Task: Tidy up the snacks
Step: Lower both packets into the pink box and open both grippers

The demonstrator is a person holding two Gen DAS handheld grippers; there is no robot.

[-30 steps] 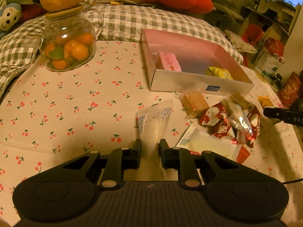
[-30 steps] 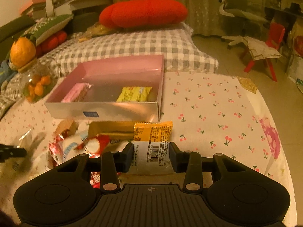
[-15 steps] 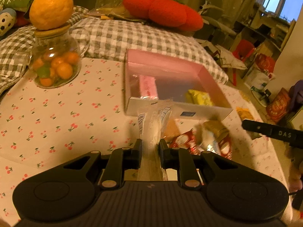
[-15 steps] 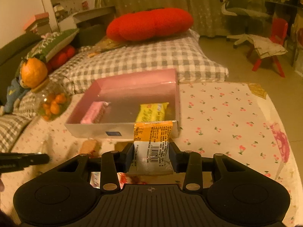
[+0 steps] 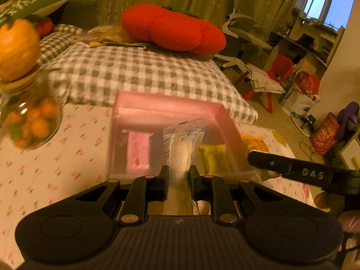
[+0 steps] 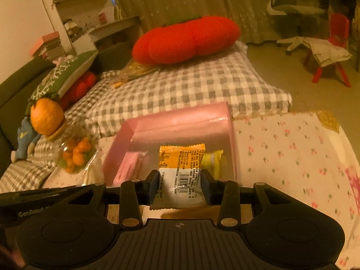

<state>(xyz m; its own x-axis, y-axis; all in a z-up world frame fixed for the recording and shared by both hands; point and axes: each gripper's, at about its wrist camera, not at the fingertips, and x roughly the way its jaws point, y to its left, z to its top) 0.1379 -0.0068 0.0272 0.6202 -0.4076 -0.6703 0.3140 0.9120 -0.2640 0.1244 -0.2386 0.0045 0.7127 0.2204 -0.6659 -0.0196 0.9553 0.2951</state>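
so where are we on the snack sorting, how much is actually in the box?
Done: a pink packet and a yellow packet already lie in the pink box.
In hand: the left claw is shut on a clear wrapper; the right claw is shut on an orange-and-white packet. Both are held in front of the box, neither released.
Left: dropping these two. Any snacks remaining on the table are hidden in these views.

Two packets [image 5: 138, 150] lie in the box [image 5: 229, 126]; jar [image 5: 29, 121] stands to its left.
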